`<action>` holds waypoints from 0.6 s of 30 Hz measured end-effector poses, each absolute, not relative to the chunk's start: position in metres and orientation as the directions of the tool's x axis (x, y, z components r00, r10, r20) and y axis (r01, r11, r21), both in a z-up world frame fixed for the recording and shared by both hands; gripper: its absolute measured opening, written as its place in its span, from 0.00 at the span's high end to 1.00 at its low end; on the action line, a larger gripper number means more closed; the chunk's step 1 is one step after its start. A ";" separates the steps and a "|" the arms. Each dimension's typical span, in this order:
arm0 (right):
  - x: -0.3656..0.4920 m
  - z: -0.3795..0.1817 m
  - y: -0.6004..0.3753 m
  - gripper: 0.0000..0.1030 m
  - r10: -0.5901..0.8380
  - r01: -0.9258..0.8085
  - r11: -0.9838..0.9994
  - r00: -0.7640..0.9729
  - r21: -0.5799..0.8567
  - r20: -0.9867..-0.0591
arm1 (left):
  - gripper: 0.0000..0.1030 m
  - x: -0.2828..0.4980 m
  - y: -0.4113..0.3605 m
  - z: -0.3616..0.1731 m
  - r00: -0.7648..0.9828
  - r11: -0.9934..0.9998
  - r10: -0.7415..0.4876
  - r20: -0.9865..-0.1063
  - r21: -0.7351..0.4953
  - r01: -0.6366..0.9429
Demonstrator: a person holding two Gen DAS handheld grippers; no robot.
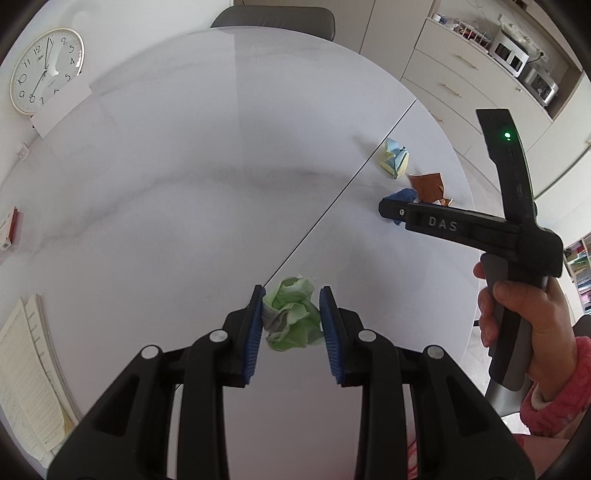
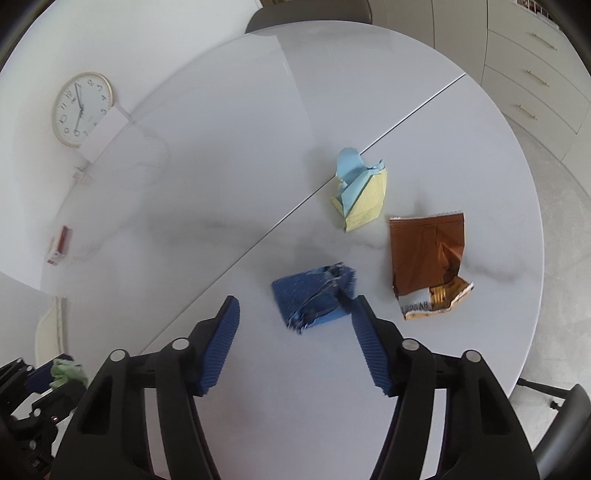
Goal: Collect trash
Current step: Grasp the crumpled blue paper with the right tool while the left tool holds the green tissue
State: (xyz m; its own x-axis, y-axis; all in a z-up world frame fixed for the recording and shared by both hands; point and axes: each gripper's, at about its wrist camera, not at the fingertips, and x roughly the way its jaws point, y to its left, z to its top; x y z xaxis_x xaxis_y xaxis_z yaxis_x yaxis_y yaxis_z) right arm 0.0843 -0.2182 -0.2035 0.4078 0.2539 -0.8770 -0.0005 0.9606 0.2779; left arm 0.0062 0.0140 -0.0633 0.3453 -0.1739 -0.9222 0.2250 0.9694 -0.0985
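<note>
My left gripper (image 1: 291, 299) is shut on a crumpled green paper ball (image 1: 291, 317), pinched between its blue pads just over the white table (image 1: 184, 184). The ball also shows at the lower left of the right wrist view (image 2: 66, 373). My right gripper (image 2: 295, 314) is open, its fingers on either side of a crushed blue wrapper (image 2: 314, 295) lying on the table. A crumpled blue-and-yellow paper (image 2: 362, 192) and a torn brown snack packet (image 2: 428, 262) lie beyond it. The right gripper body shows in the left wrist view (image 1: 461, 225).
A round wall clock (image 1: 46, 70) leans at the table's far left beside a white card (image 1: 61, 107). Papers (image 1: 29, 376) lie at the left edge. A small red-and-white box (image 2: 61, 245) sits left. A chair (image 1: 273, 18) and drawers (image 1: 454, 85) stand beyond the table.
</note>
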 end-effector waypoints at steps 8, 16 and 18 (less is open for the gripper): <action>0.090 -0.208 -0.210 0.62 0.173 -0.008 0.983 0.391 0.185 -0.904 | 0.71 0.009 0.017 -0.069 0.338 0.964 -0.210 -0.917 -0.136 0.230; 0.085 -0.206 -0.216 0.65 0.207 -0.017 0.976 0.385 0.217 -0.899 | 0.71 0.009 0.018 -0.068 0.344 0.964 -0.203 -0.917 -0.124 0.237; 0.081 -0.200 -0.218 0.65 0.225 -0.023 0.972 0.391 0.235 -0.893 | 0.71 0.008 0.015 -0.066 0.350 0.963 -0.199 -0.915 -0.116 0.243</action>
State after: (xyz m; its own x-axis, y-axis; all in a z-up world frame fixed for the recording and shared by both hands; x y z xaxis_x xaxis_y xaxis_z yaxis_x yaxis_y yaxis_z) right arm 0.0808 -0.2178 -0.2003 0.3909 0.2249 -0.8925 -0.0228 0.9717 0.2349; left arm 0.0081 0.0147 -0.0662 0.3499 -0.1988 -0.9154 0.2433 0.9630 -0.1161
